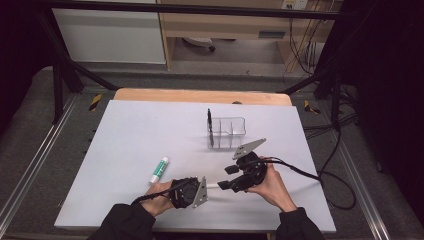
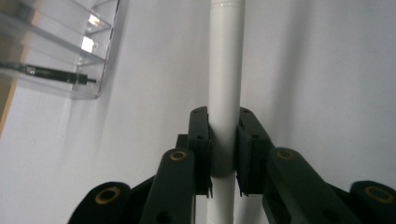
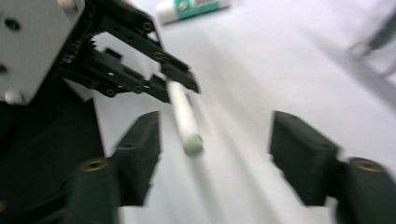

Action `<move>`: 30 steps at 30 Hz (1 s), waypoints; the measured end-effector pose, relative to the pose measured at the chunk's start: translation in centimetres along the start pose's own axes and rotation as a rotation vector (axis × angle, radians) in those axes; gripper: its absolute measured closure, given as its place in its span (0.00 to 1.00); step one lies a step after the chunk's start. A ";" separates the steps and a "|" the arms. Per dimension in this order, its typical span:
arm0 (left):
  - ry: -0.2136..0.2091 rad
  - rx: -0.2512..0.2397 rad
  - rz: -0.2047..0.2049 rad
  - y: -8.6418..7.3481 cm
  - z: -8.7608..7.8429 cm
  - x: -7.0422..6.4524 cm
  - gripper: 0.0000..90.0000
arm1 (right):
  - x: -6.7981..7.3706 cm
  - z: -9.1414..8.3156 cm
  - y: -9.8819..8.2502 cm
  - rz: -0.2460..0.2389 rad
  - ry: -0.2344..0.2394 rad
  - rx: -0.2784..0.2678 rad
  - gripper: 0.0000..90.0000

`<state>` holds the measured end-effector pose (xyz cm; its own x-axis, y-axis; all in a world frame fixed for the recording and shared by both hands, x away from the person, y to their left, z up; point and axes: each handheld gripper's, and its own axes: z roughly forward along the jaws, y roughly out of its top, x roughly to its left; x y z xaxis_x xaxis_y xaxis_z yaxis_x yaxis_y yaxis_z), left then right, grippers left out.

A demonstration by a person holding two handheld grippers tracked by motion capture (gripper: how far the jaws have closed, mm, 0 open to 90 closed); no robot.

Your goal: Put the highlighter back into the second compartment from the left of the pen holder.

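A white marker (image 1: 213, 185) lies level just above the white table top near its front edge, and my left gripper (image 1: 206, 186) is shut on it. In the left gripper view the two black jaws of the left gripper (image 2: 224, 121) clamp the marker's barrel (image 2: 226, 56), which runs straight away from the camera. My right gripper (image 1: 227, 178) faces it from the right. In the right gripper view, the right gripper (image 3: 217, 130) is open, and the marker's free end (image 3: 191, 142) sits between the jaws, nearer the left one, touching neither.
A clear divided organiser (image 1: 235, 131) stands at the middle back with a black pen (image 1: 210, 127) upright in its left end, also in the left gripper view as the organiser (image 2: 70, 56) and pen (image 2: 51, 73). A green-and-white glue stick (image 1: 159, 169) lies left of my left hand.
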<state>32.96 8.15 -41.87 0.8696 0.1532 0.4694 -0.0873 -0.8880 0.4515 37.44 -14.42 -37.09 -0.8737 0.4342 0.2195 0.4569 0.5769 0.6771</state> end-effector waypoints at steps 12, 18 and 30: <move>-0.013 -0.011 -0.229 -0.4 -0.2 1.9 0.86 | -2.2 -1.4 -3.8 0.078 -0.133 -0.100 0.05; -0.018 -0.040 -0.349 -0.1 -0.4 3.0 0.86 | -3.3 -1.6 -5.9 0.127 -0.213 -0.127 0.01; -0.037 -0.141 -0.592 1.1 -0.7 5.6 0.86 | -5.1 -1.9 -9.4 0.169 -0.277 -0.148 0.01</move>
<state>37.42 8.36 -38.17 0.8059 0.5863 0.0826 0.3551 -0.5902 0.7250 37.30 -23.33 -43.26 -0.7003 0.6976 0.1517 0.5438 0.3836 0.7464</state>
